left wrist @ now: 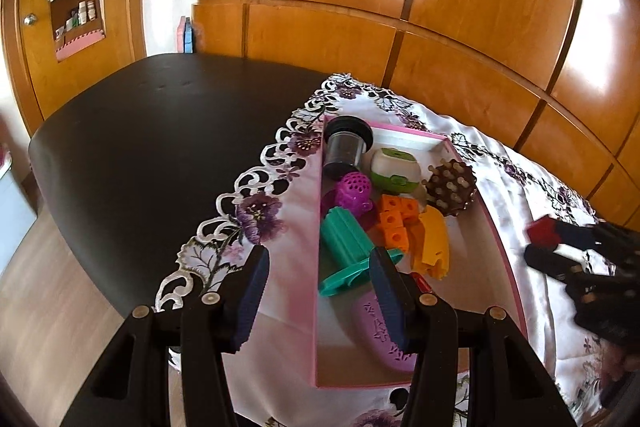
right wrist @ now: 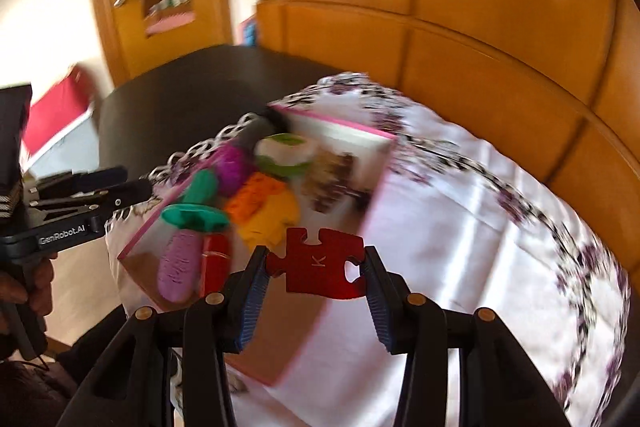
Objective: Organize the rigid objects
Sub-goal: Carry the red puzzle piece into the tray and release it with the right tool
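Wood panelling backs a dark tabletop, partly covered by a white cloth with purple flowers and a lace edge. On the cloth lies a shallow pink box with toys in it.

Left gripper points steeply down at the near end of the box, jaws apart with nothing between them. Its left finger hangs over bare cloth outside the box wall; its right finger is over the box, above a lilac piece. Ahead of the jaws lie a teal spool, orange cubes, a yellow piece, a magenta toy, a green-white case, a brown spiky ball and a dark cylinder at the far corner.

Right gripper also tilts down, jaws clamped on a red puzzle piece marked K, held off the surface over the box's near right part. The right wrist view is blurred. Right of these jaws the cloth lies bare out to its lace edge. To their left the left gripper juts in, a hand on its grip, level with the box's left wall.
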The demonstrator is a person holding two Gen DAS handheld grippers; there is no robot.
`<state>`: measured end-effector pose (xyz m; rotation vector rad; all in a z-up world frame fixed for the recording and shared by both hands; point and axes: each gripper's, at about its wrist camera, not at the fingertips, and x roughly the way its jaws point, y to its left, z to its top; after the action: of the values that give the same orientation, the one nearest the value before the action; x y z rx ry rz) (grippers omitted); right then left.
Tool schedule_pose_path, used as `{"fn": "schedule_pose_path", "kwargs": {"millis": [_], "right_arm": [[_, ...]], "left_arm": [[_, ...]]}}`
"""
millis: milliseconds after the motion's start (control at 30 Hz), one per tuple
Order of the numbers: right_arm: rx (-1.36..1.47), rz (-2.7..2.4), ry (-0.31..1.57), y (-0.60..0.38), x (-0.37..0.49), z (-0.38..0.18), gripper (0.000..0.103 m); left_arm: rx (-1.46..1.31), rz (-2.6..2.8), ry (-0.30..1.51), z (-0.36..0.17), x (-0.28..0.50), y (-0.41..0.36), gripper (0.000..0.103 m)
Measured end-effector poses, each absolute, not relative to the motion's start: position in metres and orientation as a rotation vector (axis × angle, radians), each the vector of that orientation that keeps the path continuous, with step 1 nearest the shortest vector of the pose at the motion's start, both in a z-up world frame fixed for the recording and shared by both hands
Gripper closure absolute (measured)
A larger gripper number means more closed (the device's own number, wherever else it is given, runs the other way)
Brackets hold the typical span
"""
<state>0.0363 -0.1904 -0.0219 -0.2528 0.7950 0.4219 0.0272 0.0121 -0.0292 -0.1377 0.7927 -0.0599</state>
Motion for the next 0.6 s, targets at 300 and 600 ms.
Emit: {"fn": "schedule_pose_path", "kwargs": {"millis": [300,600], "right_arm": [[-0.433,0.348,0.937,-0.157,0.085,-0.084,0.057],[-0.383,0.351,0.921,-0.161,0.092,-0.090,0.055]], "left_arm": [[-0.161,-0.045,0.809,-0.035,0.030,0.022,0.050],[-0.149,-0.051,0.816,-0.037,0.030,0.018,0.050]]}}
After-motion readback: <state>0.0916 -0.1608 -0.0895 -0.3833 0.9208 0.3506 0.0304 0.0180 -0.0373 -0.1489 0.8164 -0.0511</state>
